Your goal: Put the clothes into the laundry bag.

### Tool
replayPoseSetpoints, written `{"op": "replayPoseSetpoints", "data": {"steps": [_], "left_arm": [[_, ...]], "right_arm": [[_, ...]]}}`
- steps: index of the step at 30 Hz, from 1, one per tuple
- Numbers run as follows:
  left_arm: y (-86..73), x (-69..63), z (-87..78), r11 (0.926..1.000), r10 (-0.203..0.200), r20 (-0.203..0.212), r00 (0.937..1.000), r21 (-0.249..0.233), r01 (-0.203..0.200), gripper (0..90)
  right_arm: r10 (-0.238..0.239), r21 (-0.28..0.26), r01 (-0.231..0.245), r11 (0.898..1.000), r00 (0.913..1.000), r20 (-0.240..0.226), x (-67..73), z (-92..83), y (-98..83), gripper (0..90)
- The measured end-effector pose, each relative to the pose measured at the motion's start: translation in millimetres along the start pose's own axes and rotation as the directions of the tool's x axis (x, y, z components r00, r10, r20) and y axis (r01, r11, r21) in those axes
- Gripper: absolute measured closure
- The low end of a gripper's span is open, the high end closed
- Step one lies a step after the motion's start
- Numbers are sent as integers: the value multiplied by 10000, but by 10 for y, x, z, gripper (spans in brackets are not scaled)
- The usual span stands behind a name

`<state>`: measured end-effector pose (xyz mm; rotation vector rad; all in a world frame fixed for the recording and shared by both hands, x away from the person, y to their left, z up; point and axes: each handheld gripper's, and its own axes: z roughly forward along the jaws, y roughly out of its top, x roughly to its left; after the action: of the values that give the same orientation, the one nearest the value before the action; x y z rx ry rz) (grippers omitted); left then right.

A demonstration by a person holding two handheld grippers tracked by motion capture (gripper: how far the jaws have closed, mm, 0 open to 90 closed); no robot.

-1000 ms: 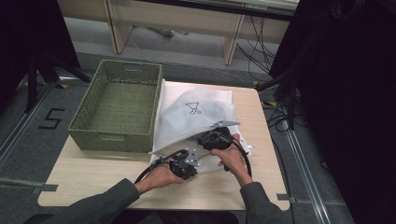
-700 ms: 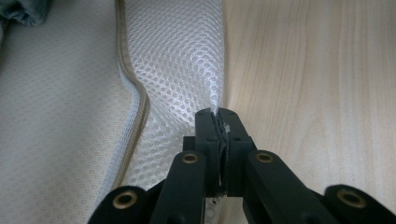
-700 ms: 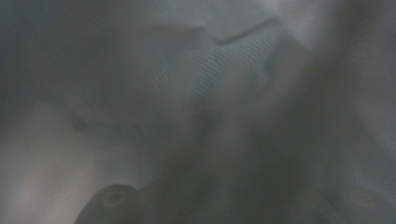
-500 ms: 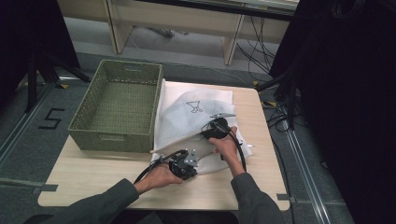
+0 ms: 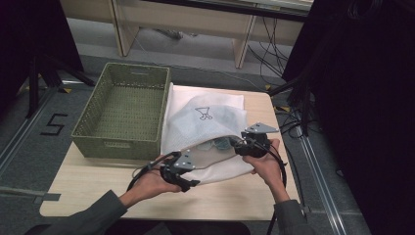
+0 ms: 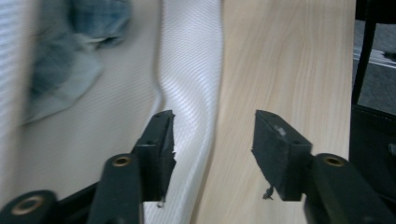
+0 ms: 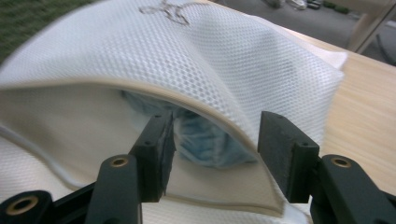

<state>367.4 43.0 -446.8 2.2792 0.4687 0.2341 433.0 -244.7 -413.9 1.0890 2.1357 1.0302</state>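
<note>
Mesh bag [image 5: 205,122] on bench [image 5: 98,183], mouth gaping, blue cloth [image 7: 205,140] inside. Basket [image 5: 122,110] beside. Left gripper [image 6: 212,140], right gripper [image 7: 215,140]: jaws just opened, apart, gripping nothing.

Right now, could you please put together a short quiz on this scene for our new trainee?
1. True or false: the white mesh laundry bag lies inside the green woven basket.
2. What shows inside the bag's open mouth? A) a blue garment B) a red towel C) a shoe
3. Fill in: the left gripper has its fingers ____ , with the bag's lower edge between them.

Key
1. False: the bag lies on the wooden table, beside the basket.
2. A: a blue garment shows in the mouth, just past the right gripper, whose fingers have just been opening around the upper hem.
3. Open: they have just been opening, and neither presses the fabric.
</note>
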Motion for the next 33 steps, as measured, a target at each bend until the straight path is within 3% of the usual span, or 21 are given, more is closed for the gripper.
{"op": "replayPoseSetpoints", "data": {"steps": [4, 5, 6, 9, 11, 12, 13, 15, 16, 17, 18, 19, 20, 21, 22, 24, 27, 29, 31, 32, 33], "left_arm": [[-195, 100, -299, 9987, -465, -690, 9965, -217, 451, 430], [-233, 126, -348, 9985, -513, -841, 9951, -232, 495, 422], [-268, 145, -390, 9980, -610, -987, 9932, -237, 589, 416], [-353, 199, -458, 9954, -936, -1294, 9872, -318, 902, 400], [-388, 234, -485, 9959, -900, -1370, 9865, -246, 875, 397], [-413, 249, -485, 9942, -1067, -1451, 9836, -275, 1038, 393], [-425, 264, -490, 9943, -1063, -1478, 9833, -212, 1043, 389], [-446, 286, -486, 9944, -1058, -1592, 9816, -97, 1056, 385], [-454, 302, -484, 9957, -918, -1607, 9827, 1, 930, 385], [-459, 294, -471, 9931, -1156, -1604, 9803, -12, 1169, 384], [-456, 296, -470, 9945, -1027, -1622, 9814, 35, 1046, 383], [-458, 287, -463, 9934, -1134, -1577, 9810, 15, 1150, 381], [-461, 291, -465, 9950, -983, -1574, 9826, 45, 1003, 380], [-470, 288, -465, 9936, -1104, -1567, 9815, 78, 1130, 375], [-474, 300, -469, 9948, -988, -1548, 9830, 108, 1017, 373], [-489, 314, -468, 9932, -1118, -1615, 9805, 129, 1154, 366], [-509, 322, -490, 9919, -1202, -1647, 9790, 204, 1252, 354], [-520, 319, -498, 9914, -1258, -1557, 9798, 168, 1300, 346], [-532, 330, -508, 9926, -1149, -1617, 9801, 189, 1195, 342], [-542, 329, -507, 9905, -1324, -1600, 9782, 153, 1366, 340], [-545, 331, -511, 9901, -1354, -1614, 9776, 140, 1394, 335]], "right_arm": [[-726, 833, 695, 9941, 9967, 352, 13, 189, -31, 476], [-857, 965, 809, 9920, 9952, 465, 22, 246, -30, 514], [-985, 974, 934, 9908, 9939, 489, 23, 294, -9, 607], [-1239, 416, 1221, 9916, 9914, 432, 45, 326, 70, 825], [-1905, 556, 1885, 9805, 9811, 335, 86, 267, 105, 850], [-2022, 768, 2003, 9767, 9792, 181, 111, 240, 98, 857], [-2290, 1188, 2278, 9664, 9734, -40, 157, 208, 58, 860], [-2320, 1845, 2342, 9545, 9721, -338, 245, 209, -65, 862], [-2278, 2317, 2353, 9439, 9719, -590, 288, 255, -157, 862], [-2403, 2947, 2544, 9211, 9671, -839, 344, 363, -296, 860], [-2579, 3290, 2768, 9029, 9609, -1005, 378, 460, -394, 857], [-2497, 3647, 2702, 8911, 9628, -1033, 419, 529, -465, 856], [-2501, 3878, 2700, 8813, 9628, -1020, 444, 565, -494, 857], [-2511, 3848, 2701, 8826, 9628, -1000, 444, 569, -485, 855], [-2401, 3765, 2607, 8890, 9654, -1017, 438, 558, -473, 850], [-2267, 3524, 2453, 9031, 9694, -938, 394, 523, -465, 794], [-1870, 3081, 2015, 9298, 9794, -761, 383, 410, -408, 651], [-1787, 2413, 1935, 9510, 9805, -820, 434, 302, -346, 606], [-2133, 1814, 2268, 9569, 9728, -907, 511, 187, -301, 580], [-2412, 1506, 2531, 9557, 9660, -926, 560, 138, -290, 587], [-2815, 1177, 2932, 9488, 9536, -1066, 604, 102, -282, 613]]}}
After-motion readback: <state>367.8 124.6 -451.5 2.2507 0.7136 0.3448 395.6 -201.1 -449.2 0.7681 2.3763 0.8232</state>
